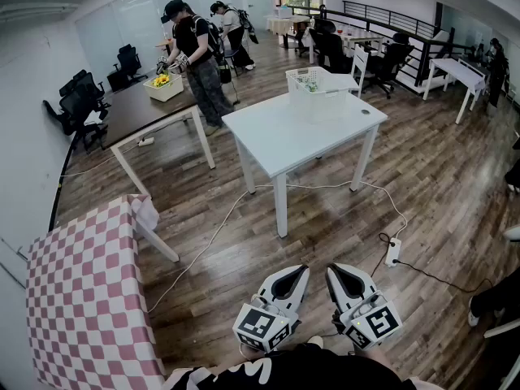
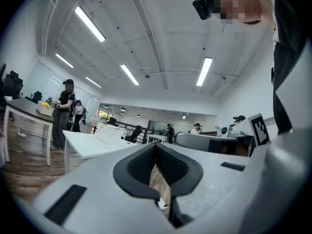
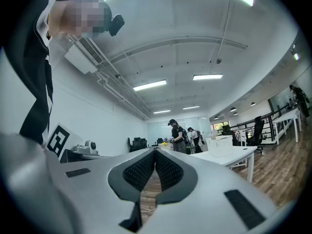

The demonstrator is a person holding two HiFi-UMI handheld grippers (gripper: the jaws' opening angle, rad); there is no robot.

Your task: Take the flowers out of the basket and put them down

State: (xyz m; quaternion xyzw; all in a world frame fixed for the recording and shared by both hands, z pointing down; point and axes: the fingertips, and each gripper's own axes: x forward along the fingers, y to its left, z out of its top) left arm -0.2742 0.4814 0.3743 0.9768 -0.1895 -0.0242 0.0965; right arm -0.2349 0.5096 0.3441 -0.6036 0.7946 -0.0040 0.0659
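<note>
Head view: a white table (image 1: 276,140) is seen well ahead, and a white basket (image 1: 315,97) is set on its far part. The flowers are likely kept in that basket, but they are too small to be made out. The left gripper (image 1: 299,273) and the right gripper (image 1: 335,273) are held low by the body, both closed tight, with nothing held. Flowers are likely light, soft and easily crushed, so the stems should be pinched gently, not the heads.
</note>
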